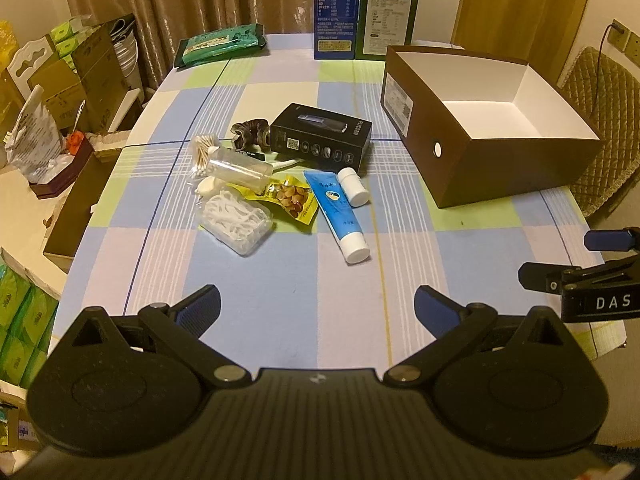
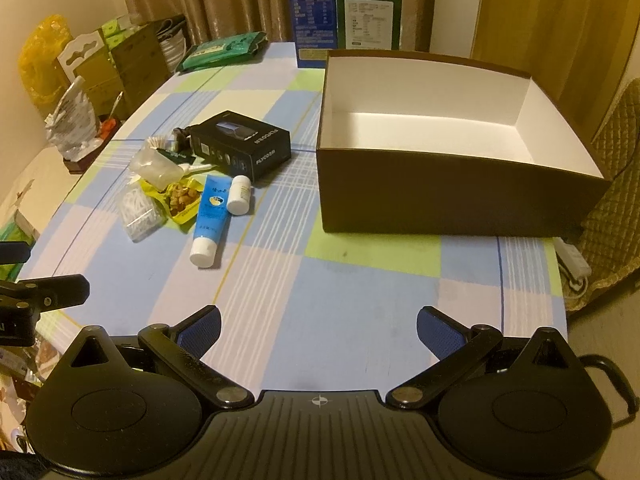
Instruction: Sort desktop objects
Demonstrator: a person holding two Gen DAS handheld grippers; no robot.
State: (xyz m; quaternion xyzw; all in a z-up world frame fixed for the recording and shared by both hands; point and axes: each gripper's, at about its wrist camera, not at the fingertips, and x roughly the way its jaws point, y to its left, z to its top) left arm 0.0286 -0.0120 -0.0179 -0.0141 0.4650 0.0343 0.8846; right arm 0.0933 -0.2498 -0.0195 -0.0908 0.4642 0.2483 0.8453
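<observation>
On the checked tabletop [image 1: 280, 280] a cluster of small objects is seen left of centre: a black product box [image 1: 320, 136], a blue tube [image 1: 338, 212] with white cap, a small white bottle [image 1: 352, 186] touching the tube, a yellow snack packet [image 1: 288, 198], a clear tub of floss picks [image 1: 236, 218], a clear plastic jar [image 1: 240, 168] lying on its side, cotton swabs [image 1: 202, 148] and a dark hair tie [image 1: 248, 130]. An open brown cardboard box [image 2: 440, 204] with white inside is placed to the right, apart from the cluster. The left tool [image 1: 318, 306] is held low over the near tabletop, fingers spread wide, nothing between them. The right tool [image 2: 318, 326] is likewise spread, nothing gripped, near the box's front wall. Two tall cartons [image 1: 366, 16] are stood at the far edge.
</observation>
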